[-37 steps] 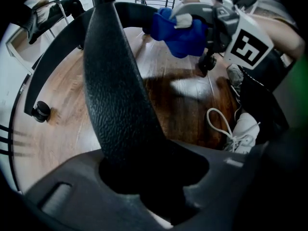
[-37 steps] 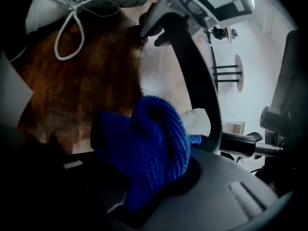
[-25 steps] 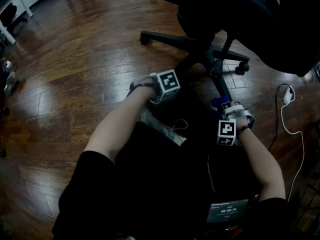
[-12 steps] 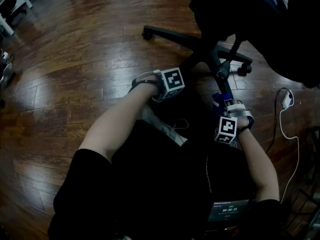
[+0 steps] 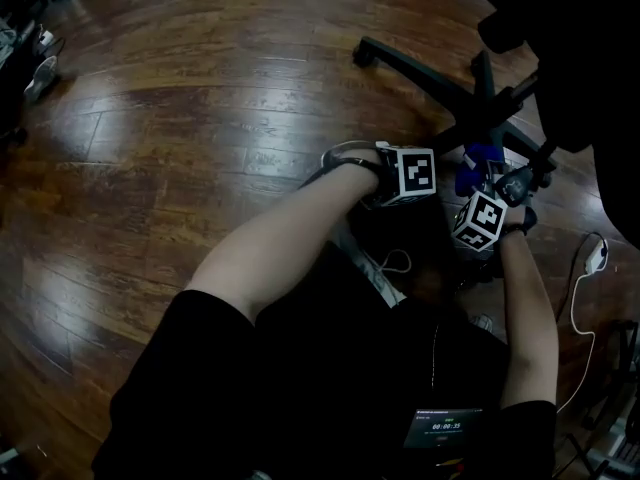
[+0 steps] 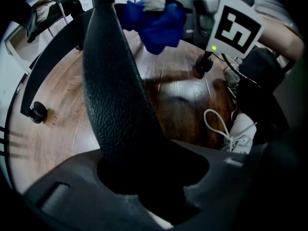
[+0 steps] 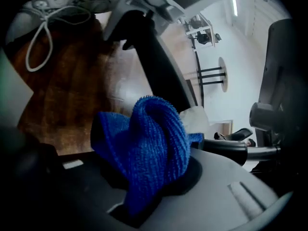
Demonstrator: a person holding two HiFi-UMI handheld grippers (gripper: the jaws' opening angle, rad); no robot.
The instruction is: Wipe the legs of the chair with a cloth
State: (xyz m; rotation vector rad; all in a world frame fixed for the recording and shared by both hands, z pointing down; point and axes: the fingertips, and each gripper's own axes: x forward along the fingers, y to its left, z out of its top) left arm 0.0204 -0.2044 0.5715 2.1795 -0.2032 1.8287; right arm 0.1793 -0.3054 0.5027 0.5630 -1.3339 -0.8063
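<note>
- Head view: left gripper (image 5: 398, 186) is low at the chair base (image 5: 478, 118), near side. Its jaws are hidden under the marker cube from here.
- Right gripper (image 5: 487, 190) is just beside it, on the right, carrying the blue cloth (image 5: 477, 156) up against the base hub.
- The black chair seat (image 5: 590, 58) overhangs the top right corner and covers part of the base.
- One leg runs out to the upper left and ends in a caster (image 5: 366, 52).
- White laced shoe (image 5: 383, 268) is on the floor below the left gripper. A white cable (image 5: 580, 308) trails along the right edge.
- The person's dark clothes fill the bottom of this view.
- Left gripper view: jaws are clamped on a black textured chair leg (image 6: 113, 90), which fills the gap and blocks the middle of the view.
- The cloth and the right gripper's cube are at the top, well beyond the jaws.
- A second caster (image 6: 36, 112) sits at the left and the shoe at the right.
- Right gripper view: fingers pinch the bunched cloth, which stands up out of the jaws. A black leg rises just behind it.
- Something pale behind the cloth, can't tell what.
- Surface and room: glossy dark wood plank floor (image 5: 200, 118). White wall (image 7: 240, 66) with a round-foot stand (image 7: 211, 76) far off.
</note>
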